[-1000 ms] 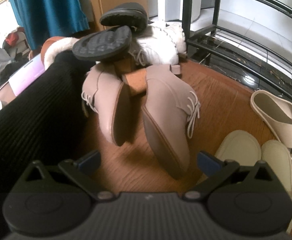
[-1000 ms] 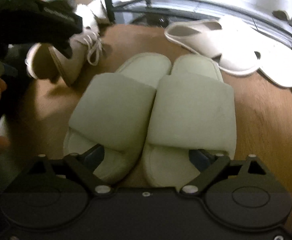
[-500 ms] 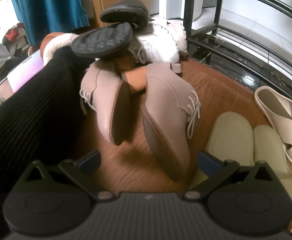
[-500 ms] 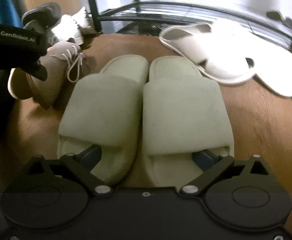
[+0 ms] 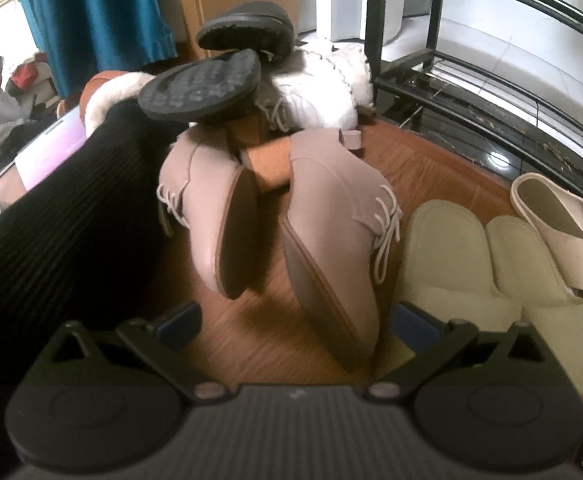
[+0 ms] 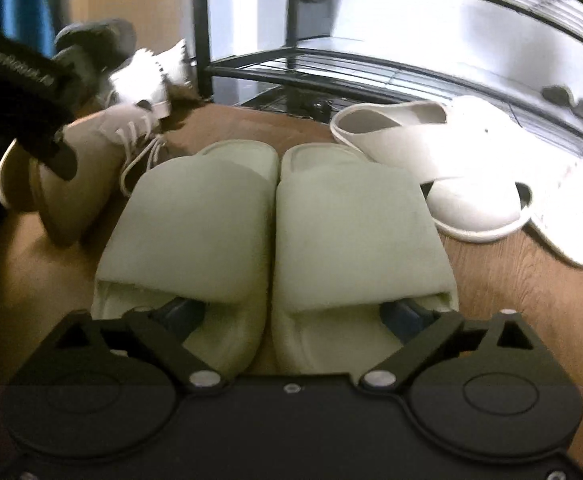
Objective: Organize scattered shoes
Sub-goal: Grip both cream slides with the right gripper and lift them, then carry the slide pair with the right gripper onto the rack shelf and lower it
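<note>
Fabric of a black ribbed weave (image 5: 51, 240) fills the far left of the left wrist view, and what it belongs to cannot be told. Beside it, dark-soled shoes (image 5: 203, 84) and a white fleece-trimmed shoe (image 5: 319, 100) are heaped sole-up against each other. A pair of beige lace-up heeled boots (image 5: 331, 208) is tipped onto its sides on the wooden floor (image 5: 251, 340), with soles and block heels exposed. The left gripper (image 5: 295, 318) is held low before these boots with its fingers spread wide and nothing clamped. The toe of the nearer boot lies close to the right-hand finger, a placement judged to suit a grasp on that boot. Further right, the pale green slippers (image 6: 195, 220) are set side by side on the floor with edges touching and heels toward the rack. They are soft, with broad padded straps. The right gripper (image 6: 293, 312) is presented at their open toes with fingers apart, one finger tucked under each strap, so both slippers are handled as one pair. This arrangement fits either a pair just aligned or a pair about to be carried off. At the right, a white cross-strap sandal (image 6: 431, 160) lies askew before the black wire rack (image 6: 371, 64).
</note>
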The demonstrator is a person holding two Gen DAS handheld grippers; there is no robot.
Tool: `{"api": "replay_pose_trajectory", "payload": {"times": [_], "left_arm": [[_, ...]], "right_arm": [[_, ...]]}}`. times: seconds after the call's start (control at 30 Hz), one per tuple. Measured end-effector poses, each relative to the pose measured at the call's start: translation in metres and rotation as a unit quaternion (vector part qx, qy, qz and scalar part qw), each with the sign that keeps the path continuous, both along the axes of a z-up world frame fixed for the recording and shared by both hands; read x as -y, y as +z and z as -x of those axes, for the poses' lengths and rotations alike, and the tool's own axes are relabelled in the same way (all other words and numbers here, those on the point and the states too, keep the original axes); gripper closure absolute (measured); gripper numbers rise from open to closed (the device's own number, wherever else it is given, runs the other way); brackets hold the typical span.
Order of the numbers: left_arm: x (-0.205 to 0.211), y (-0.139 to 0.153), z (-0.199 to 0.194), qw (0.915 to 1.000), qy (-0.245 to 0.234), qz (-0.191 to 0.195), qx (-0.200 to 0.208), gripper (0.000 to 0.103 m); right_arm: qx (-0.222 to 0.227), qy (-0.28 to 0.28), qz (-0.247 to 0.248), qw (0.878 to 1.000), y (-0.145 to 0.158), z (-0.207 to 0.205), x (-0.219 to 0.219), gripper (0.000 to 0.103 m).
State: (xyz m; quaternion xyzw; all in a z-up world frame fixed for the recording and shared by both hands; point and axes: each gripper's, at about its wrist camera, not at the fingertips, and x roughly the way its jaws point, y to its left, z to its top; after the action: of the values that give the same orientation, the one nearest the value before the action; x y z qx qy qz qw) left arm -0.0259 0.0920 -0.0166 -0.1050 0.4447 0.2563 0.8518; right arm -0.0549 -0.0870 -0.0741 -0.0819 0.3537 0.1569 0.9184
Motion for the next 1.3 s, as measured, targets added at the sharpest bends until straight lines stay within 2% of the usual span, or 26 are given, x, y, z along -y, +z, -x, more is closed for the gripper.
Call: {"api": "replay_pose_trajectory", "payload": {"times": [0.13, 0.2, 0.37, 0.47, 0.57, 0.77, 0.93, 1.17, 1.3], "left_arm": [[-0.001, -0.004, -0.003, 1.0, -0.001, 0.002, -0.007, 0.001], [-0.002, -0.004, -0.004, 1.0, 0.001, 0.004, -0.009, 0.001], [-0.004, -0.007, -0.006, 0.9999, 0.005, 0.009, -0.014, 0.001], [-0.006, -0.008, -0.007, 0.9998, 0.008, 0.011, -0.016, 0.001], [-0.005, -0.01, -0.006, 0.9997, 0.01, 0.01, -0.019, 0.001], [-0.012, -0.001, 0.002, 0.9993, 0.035, 0.01, 0.007, 0.001], [-0.012, 0.019, 0.015, 0.9965, 0.052, -0.016, 0.064, 0.001], [-0.015, 0.025, 0.022, 0.9938, 0.073, -0.017, 0.082, 0.001], [-0.017, 0.028, 0.026, 0.992, 0.085, -0.017, 0.091, 0.001]], "right_arm": [[0.02, -0.006, -0.009, 1.0, -0.004, -0.004, -0.003, 0.001], [0.024, -0.011, -0.014, 1.0, -0.004, -0.006, -0.003, 0.005], [0.033, -0.001, -0.037, 0.999, 0.007, -0.01, -0.002, 0.044], [0.044, 0.051, -0.035, 0.997, 0.017, -0.01, -0.011, 0.063], [0.056, 0.076, -0.032, 0.995, 0.026, -0.01, -0.014, 0.073], [0.094, 0.094, -0.038, 0.99, 0.048, -0.007, -0.01, 0.076], [0.107, 0.098, -0.05, 0.988, 0.068, 0.004, 0.0, 0.076], [0.12, 0.085, -0.085, 0.985, 0.107, 0.014, 0.031, 0.078], [0.155, 0.062, -0.111, 0.98, 0.145, 0.02, 0.059, 0.078]]}}
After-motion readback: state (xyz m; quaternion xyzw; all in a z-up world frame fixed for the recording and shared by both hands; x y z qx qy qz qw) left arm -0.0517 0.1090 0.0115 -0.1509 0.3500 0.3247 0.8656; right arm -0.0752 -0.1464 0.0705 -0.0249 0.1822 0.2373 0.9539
